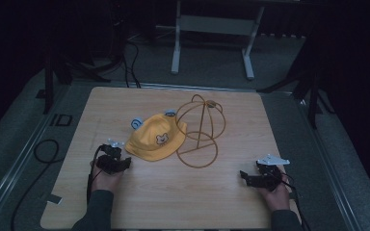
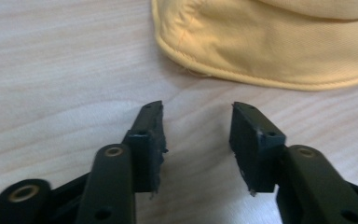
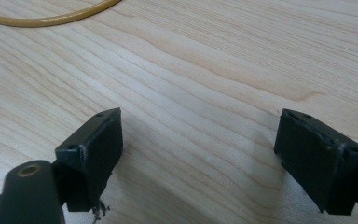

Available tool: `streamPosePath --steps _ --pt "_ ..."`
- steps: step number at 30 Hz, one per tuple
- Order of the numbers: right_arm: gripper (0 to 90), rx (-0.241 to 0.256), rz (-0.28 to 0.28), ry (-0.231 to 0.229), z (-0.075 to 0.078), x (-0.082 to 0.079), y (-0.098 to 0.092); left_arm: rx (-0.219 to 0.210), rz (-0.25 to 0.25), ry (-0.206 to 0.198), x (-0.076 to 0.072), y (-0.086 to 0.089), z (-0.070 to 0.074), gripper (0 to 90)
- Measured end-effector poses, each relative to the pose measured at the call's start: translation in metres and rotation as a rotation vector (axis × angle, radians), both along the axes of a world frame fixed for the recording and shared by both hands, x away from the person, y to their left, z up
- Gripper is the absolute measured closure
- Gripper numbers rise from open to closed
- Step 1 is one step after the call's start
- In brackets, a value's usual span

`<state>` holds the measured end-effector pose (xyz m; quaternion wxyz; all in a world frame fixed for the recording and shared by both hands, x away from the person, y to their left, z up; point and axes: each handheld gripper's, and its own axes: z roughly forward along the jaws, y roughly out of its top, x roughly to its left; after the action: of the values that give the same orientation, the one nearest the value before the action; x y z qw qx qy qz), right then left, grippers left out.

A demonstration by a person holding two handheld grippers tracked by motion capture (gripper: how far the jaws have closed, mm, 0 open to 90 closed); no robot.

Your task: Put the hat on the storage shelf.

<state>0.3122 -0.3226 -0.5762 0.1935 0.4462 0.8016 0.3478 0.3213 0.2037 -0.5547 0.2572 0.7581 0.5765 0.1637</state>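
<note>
A yellow child's hat [image 1: 156,138] with a bear patch and small blue ears lies on the wooden table [image 1: 173,202], leaning against a gold wire hat stand [image 1: 200,129]. My left gripper [image 1: 125,162] rests on the table just left of the hat's brim. In the left gripper view the left gripper [image 2: 196,122] is open, and the hat's brim [image 2: 261,51] lies a short way ahead of it. My right gripper [image 1: 243,176] sits near the table's front right. In the right gripper view the right gripper [image 3: 200,128] stands wide open over bare wood, with the stand's base ring [image 3: 46,16] far ahead.
A white metal frame [image 1: 212,33] stands on the floor beyond the table. Black cables [image 1: 46,154] trail on the floor at the left. Dark stands [image 1: 313,82] flank the table's far corners.
</note>
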Motion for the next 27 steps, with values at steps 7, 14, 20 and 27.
streamPosePath --steps 7,14,20,27 --pt "15.4 0.000 0.000 0.000 0.000 0.000 0.000 -0.025 -0.011 0.009 -0.005 0.007 0.004 58.5" --pt "15.4 0.000 0.000 0.001 0.000 0.000 0.000 -0.042 -0.015 0.002 -0.007 0.010 0.007 57.4" --pt "15.3 0.000 -0.001 0.001 0.000 0.000 0.000 -0.062 -0.022 -0.005 -0.008 0.012 0.013 56.4" --pt "15.4 0.000 0.000 0.000 0.000 0.000 0.000 -0.067 -0.034 -0.003 -0.008 0.013 0.016 56.3"
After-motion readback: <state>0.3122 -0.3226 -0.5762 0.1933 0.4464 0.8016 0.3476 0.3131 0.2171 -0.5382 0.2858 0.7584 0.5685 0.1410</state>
